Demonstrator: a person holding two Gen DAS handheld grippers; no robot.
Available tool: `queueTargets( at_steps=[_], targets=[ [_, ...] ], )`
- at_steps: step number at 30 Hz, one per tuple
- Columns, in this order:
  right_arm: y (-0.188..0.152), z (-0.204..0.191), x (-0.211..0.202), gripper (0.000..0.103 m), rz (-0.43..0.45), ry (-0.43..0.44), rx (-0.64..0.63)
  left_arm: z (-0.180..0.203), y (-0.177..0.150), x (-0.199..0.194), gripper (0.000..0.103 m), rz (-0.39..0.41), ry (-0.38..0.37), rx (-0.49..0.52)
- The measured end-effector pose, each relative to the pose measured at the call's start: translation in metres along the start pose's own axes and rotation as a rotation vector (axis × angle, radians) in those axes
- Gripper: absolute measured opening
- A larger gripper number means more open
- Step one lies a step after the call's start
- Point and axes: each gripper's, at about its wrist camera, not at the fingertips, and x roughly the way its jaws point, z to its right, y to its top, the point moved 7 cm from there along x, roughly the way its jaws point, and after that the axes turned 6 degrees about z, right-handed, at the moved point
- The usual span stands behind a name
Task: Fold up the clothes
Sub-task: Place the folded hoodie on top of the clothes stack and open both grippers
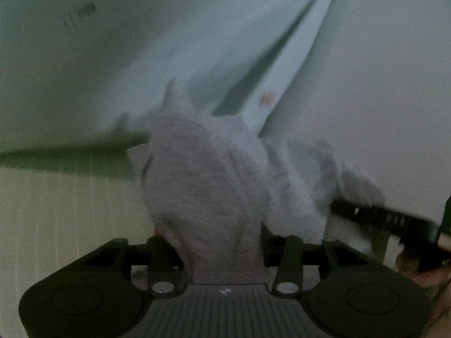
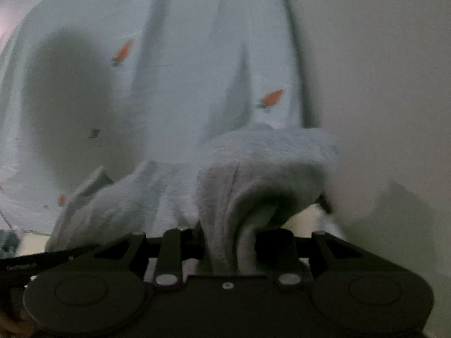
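Your left gripper (image 1: 222, 242) pinches a bunched fold of the grey fleecy garment (image 1: 197, 174). Your right gripper (image 2: 234, 242) pinches another fold of the same garment, which hangs slack between the two. Behind it lies a pale sheet with a carrot print (image 2: 180, 56). Both views are blurred.

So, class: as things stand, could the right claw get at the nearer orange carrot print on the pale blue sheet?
Probably not yet. The right claw has the fluffy grey-white garment bunched between its fingers, and that cloth hangs in front of the nearer orange carrot print on the pale blue sheet.
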Motion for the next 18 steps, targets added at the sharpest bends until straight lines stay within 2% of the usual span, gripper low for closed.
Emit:
queueTargets(
  at_steps=[1,3,4,5,7,11,12,14,18],
  targets=[
    [-0.005,0.018,0.009,0.054,-0.015,-0.051,0.011,-0.001,-0.009,0.009,0.058,-0.052,0.033,0.016],
    [-0.017,0.052,0.027,0.068,-0.061,-0.167,0.037,-0.005,-0.022,0.012,0.07,-0.086,0.1,0.04],
    [-0.026,0.064,0.031,0.068,-0.088,-0.227,0.053,-0.008,-0.027,0.009,0.084,-0.087,0.129,0.051],
    [-0.035,0.073,0.031,0.068,-0.103,-0.276,0.064,-0.011,-0.029,0.004,0.093,-0.079,0.142,0.059],
    [-0.05,0.087,0.027,0.082,-0.115,-0.348,0.088,-0.016,-0.033,-0.009,0.097,-0.063,0.147,0.077],
    [-0.07,0.078,-0.004,0.091,-0.059,-0.376,0.118,-0.007,-0.035,-0.018,0.103,-0.067,0.182,0.142],
    [-0.075,0.072,-0.012,0.097,-0.052,-0.377,0.117,-0.005,-0.035,-0.021,0.103,-0.066,0.19,0.159],
    [-0.083,0.058,-0.026,0.101,-0.036,-0.368,0.108,0.002,-0.038,-0.025,0.103,-0.058,0.212,0.177],
    [-0.099,0.035,-0.051,0.103,-0.029,-0.347,0.057,0.018,-0.047,-0.038,0.103,-0.032,0.241,0.195]
  ],
)
